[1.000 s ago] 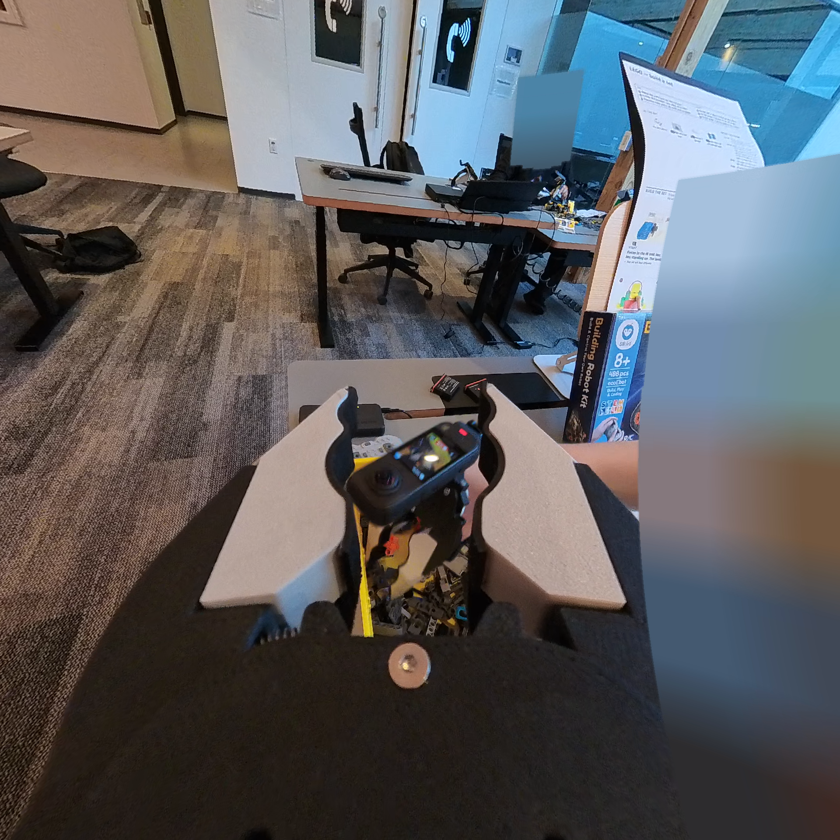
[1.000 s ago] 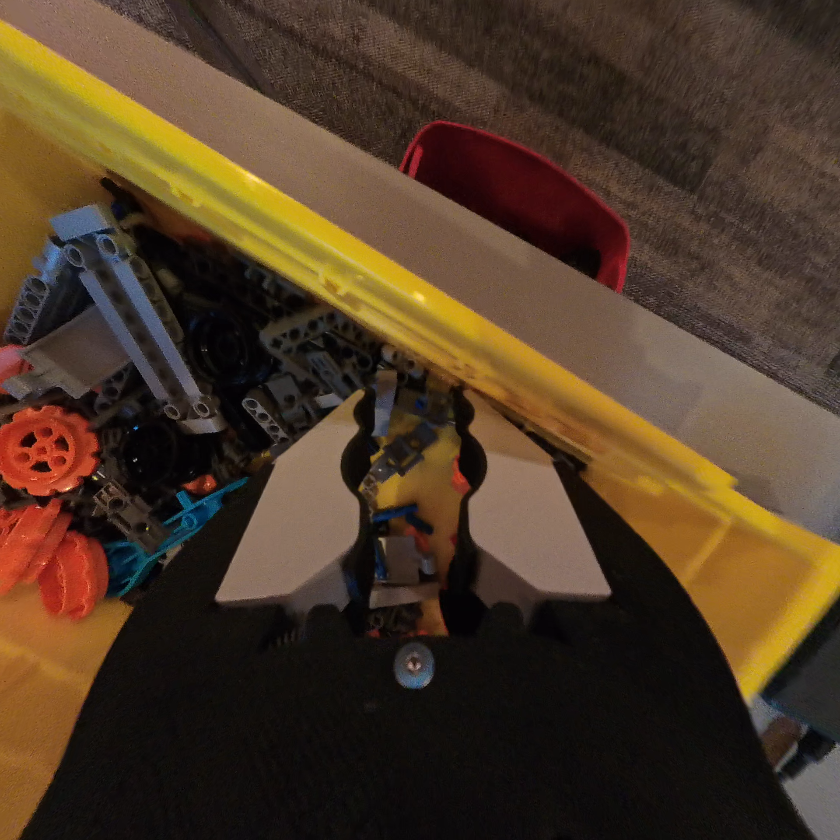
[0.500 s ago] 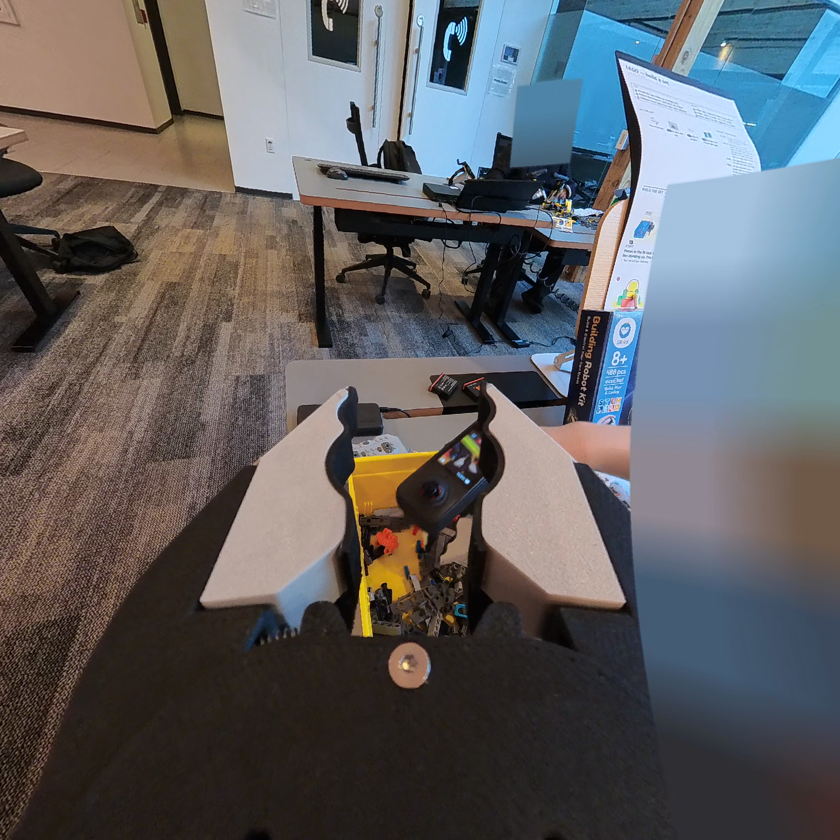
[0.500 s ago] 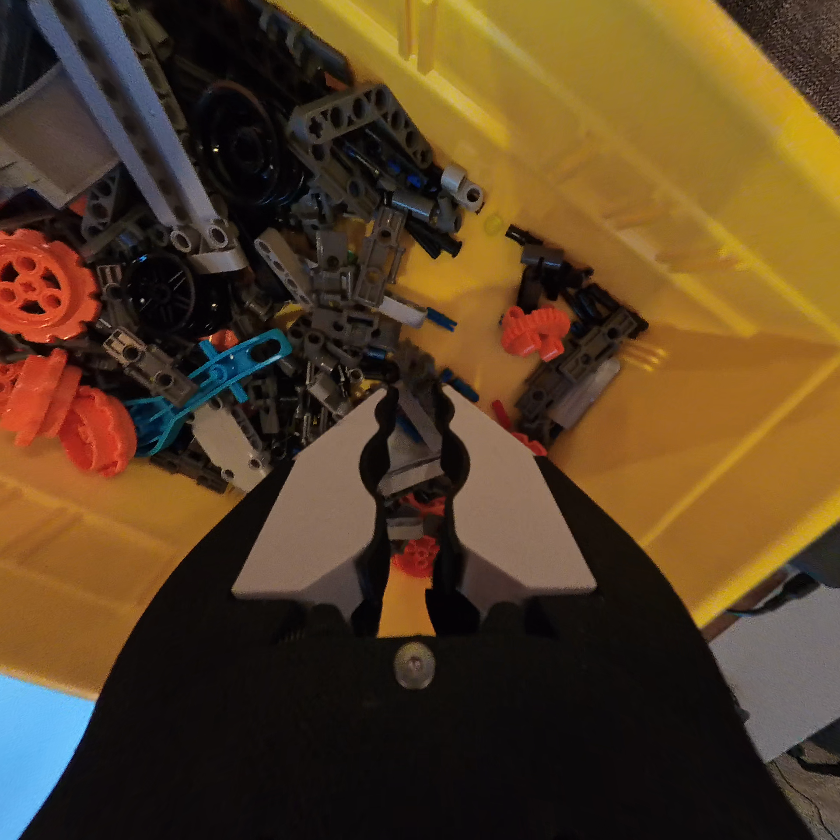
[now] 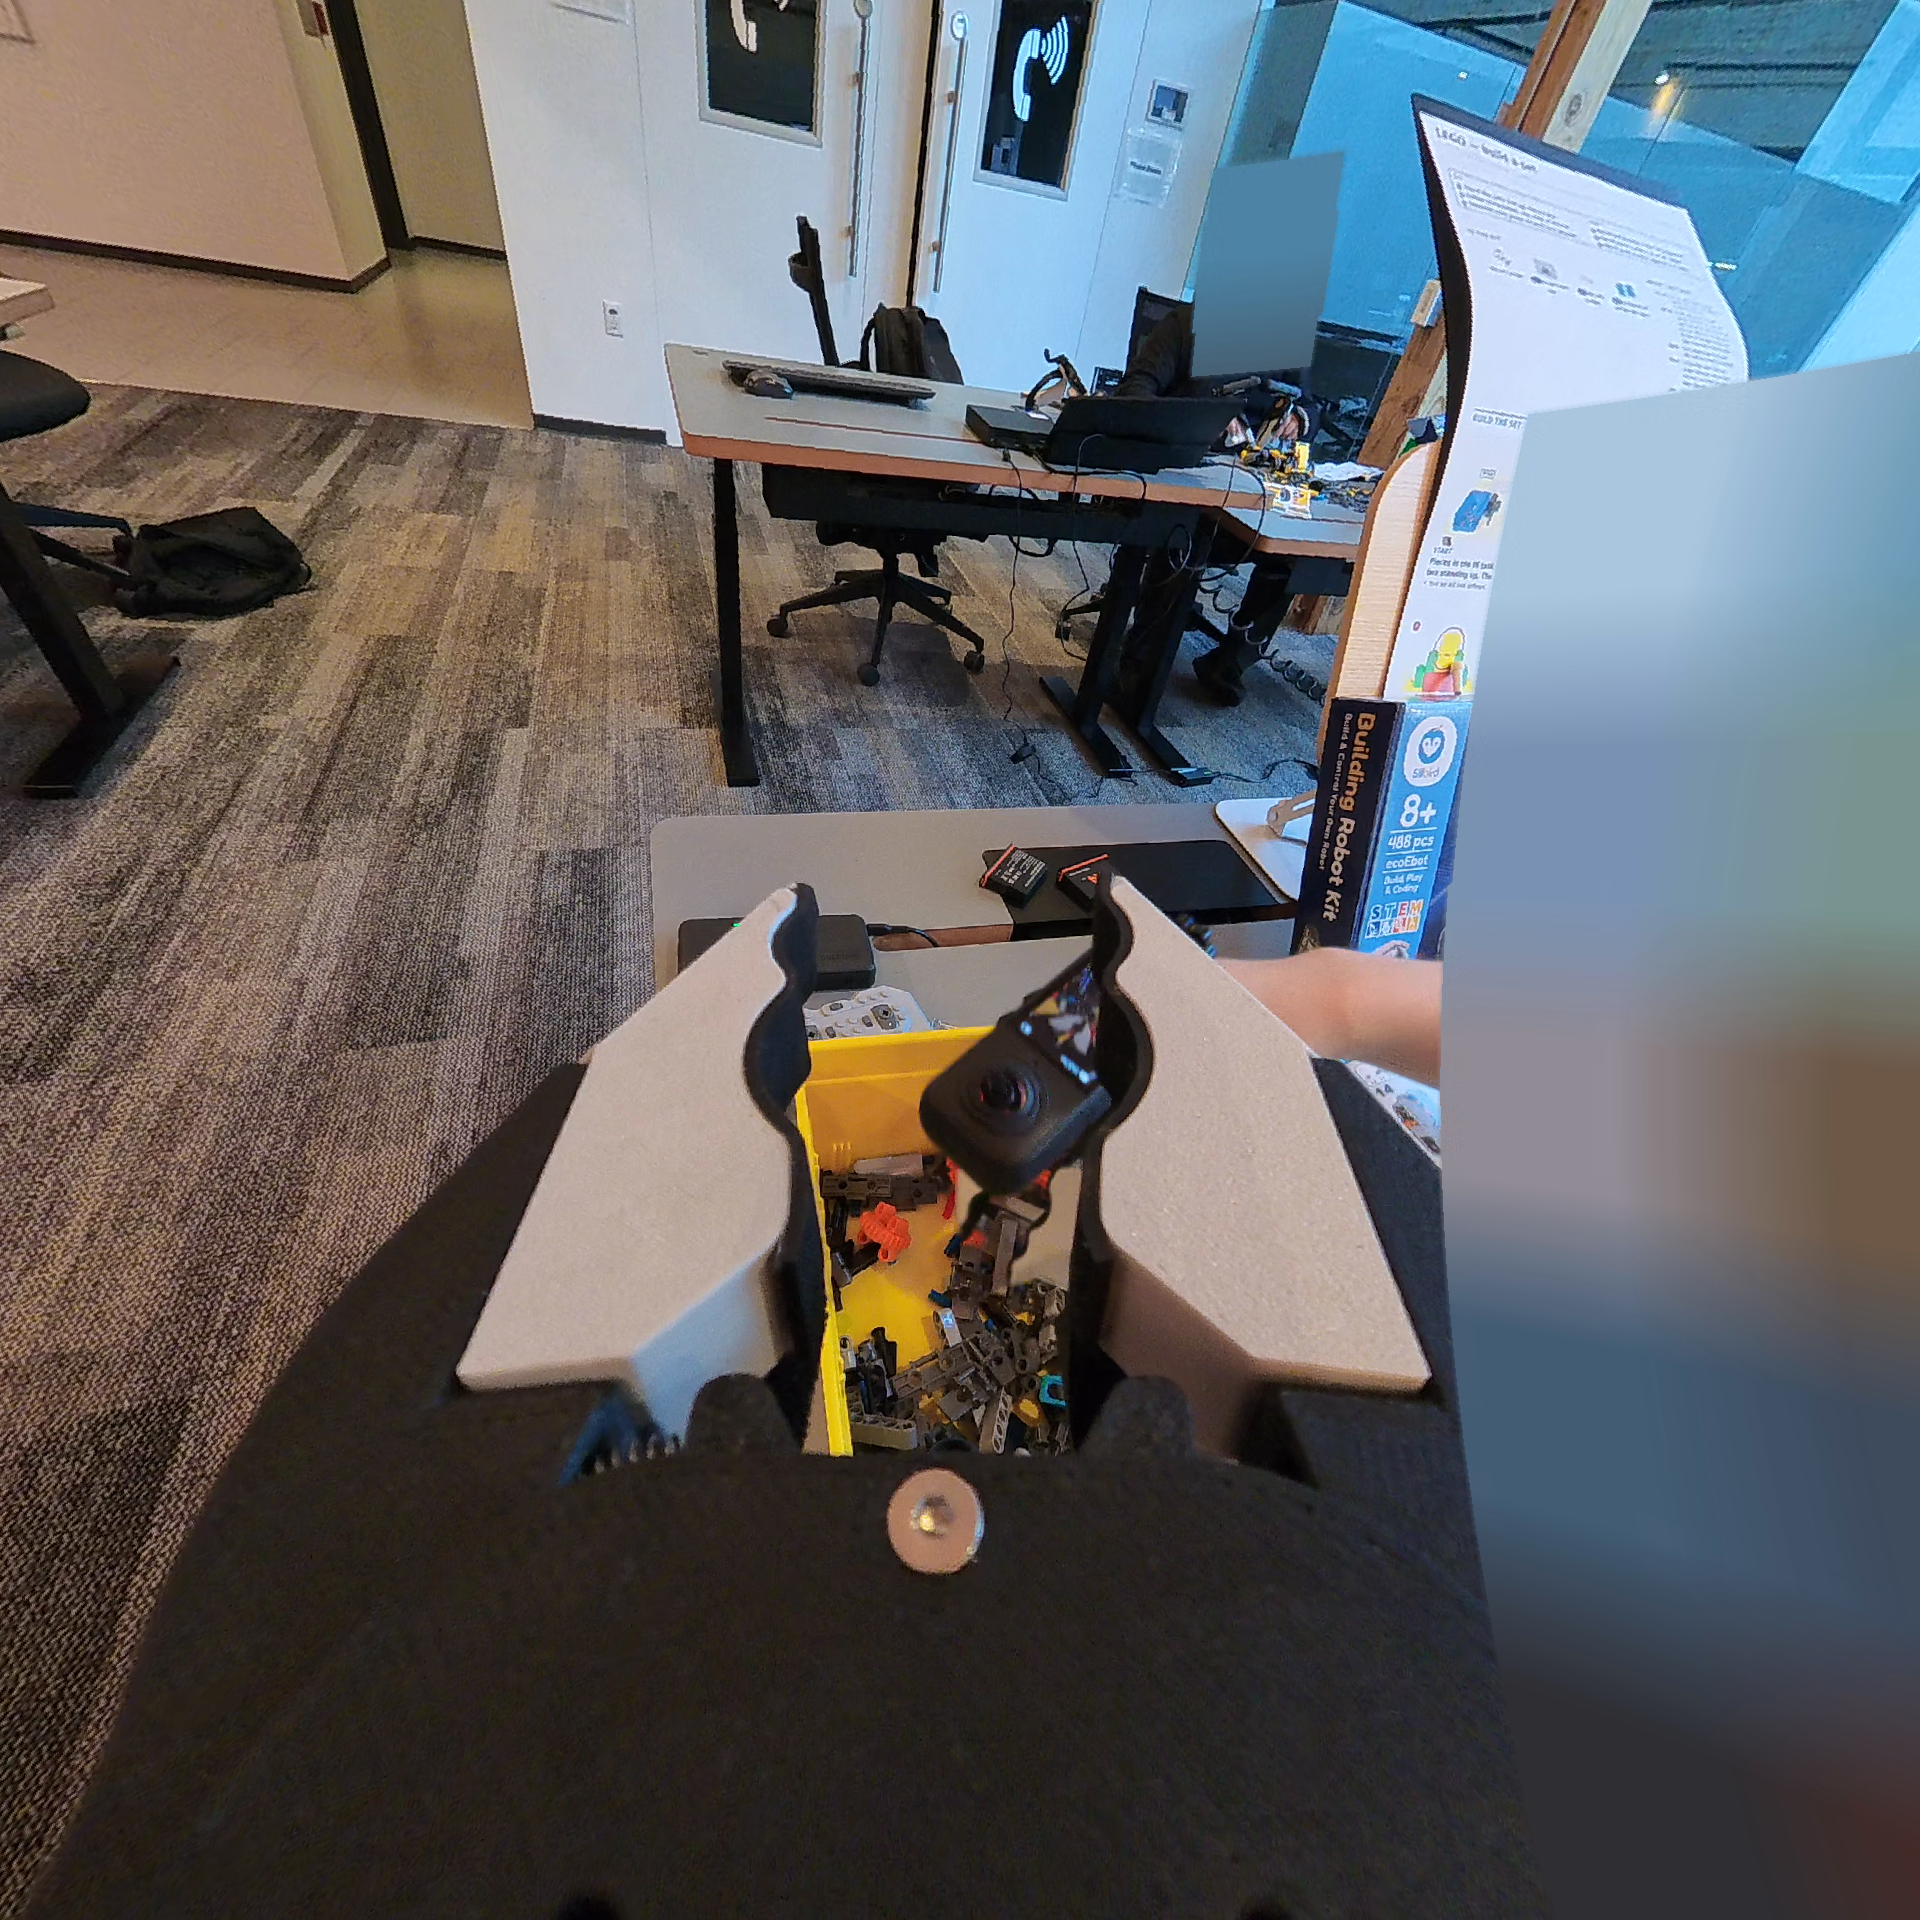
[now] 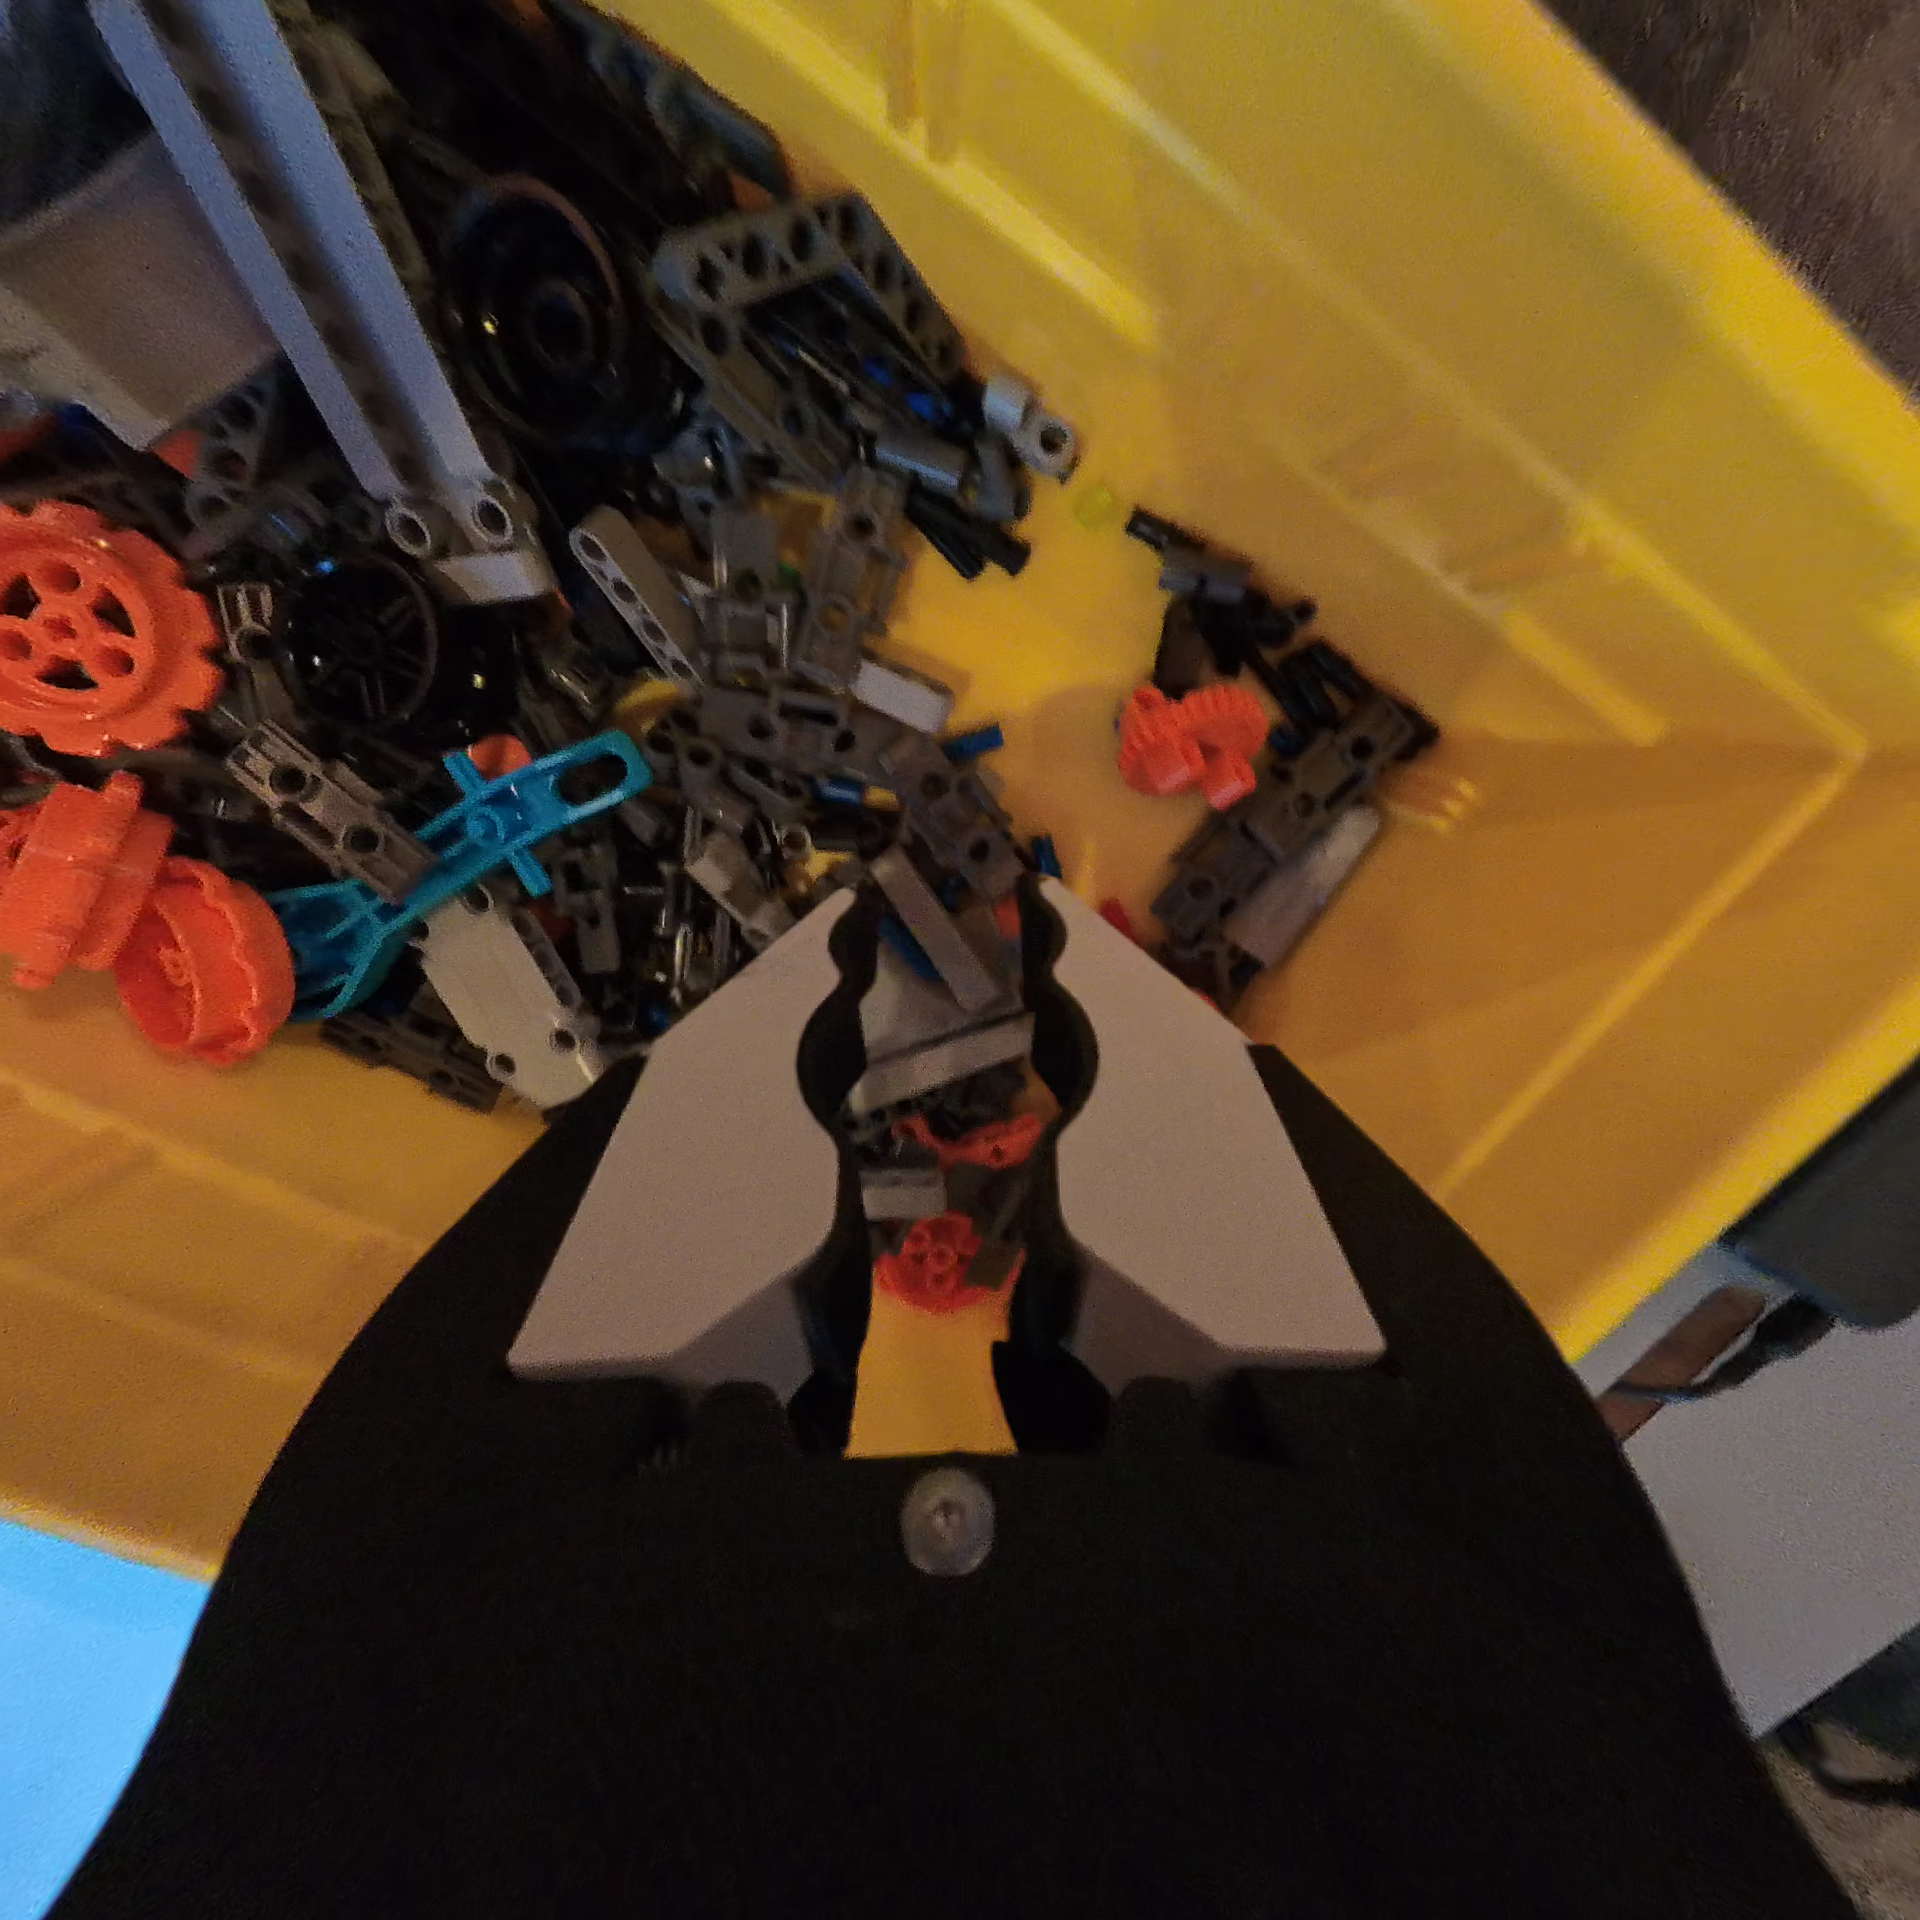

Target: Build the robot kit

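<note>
A yellow bin [image 5: 873,1091] holds a heap of grey, black and orange building parts. My left gripper [image 5: 951,904] is open and empty, held above the bin's near side. Between its fingers I see the black camera [image 5: 1013,1117] on the right gripper and a person's forearm [image 5: 1340,1003]. My right gripper [image 6: 945,899] is down inside the bin [image 6: 1455,416], its jaws a narrow gap apart over the pile. A grey beam [image 6: 925,935] lies in the gap at the tips; I see no grip on it. An orange gear [image 6: 1195,743] and a teal piece [image 6: 499,831] lie nearby.
A low grey table [image 5: 831,862] carries a black pad [image 5: 1174,878] with two small black packs. A boxed kit [image 5: 1392,831] and a curved printed board [image 5: 1558,364] stand at the right. A desk [image 5: 883,426], an office chair [image 5: 883,603] and a black bag [image 5: 208,561] stand on the carpet beyond. Measured from the fingertips, the orange gear [image 6: 1195,743] is 4 cm or so from the right gripper and 30 cm from the left.
My right gripper moved from the bin's rim to deep over the pile of parts, and its jaws narrowed. In the left view its camera shifted right. My left gripper barely moved.
</note>
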Motion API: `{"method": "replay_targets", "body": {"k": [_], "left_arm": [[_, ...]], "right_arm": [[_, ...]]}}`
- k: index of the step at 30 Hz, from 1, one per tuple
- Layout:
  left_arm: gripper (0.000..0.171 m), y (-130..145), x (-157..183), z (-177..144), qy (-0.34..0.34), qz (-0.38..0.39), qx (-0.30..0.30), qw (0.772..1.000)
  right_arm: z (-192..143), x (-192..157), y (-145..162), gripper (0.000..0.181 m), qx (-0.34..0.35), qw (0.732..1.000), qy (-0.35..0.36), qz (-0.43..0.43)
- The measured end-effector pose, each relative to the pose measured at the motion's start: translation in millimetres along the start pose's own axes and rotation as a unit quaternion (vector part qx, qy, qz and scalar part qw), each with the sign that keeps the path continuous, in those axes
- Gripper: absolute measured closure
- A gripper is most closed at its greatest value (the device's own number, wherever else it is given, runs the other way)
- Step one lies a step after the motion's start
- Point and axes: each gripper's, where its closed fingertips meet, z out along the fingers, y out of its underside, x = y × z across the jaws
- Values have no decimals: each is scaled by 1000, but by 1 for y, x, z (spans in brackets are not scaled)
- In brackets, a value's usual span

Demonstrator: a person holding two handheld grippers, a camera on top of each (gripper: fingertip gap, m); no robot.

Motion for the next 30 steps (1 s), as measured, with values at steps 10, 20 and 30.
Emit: {"method": "replay_targets", "body": {"k": [10,20,30], "left_arm": [[122,1,0,0,3,-1,-2,1000],[121,0,-1,-2,2,-2,1,1000],[122,2,0,2,-1,1,-6,1000]], "right_arm": [[10,9,-5,162,-39,999,-2,-38],[-28,-31,-8,154,38,994,-100,12],[-29,51,-1,156,30,991,125,24]]}}
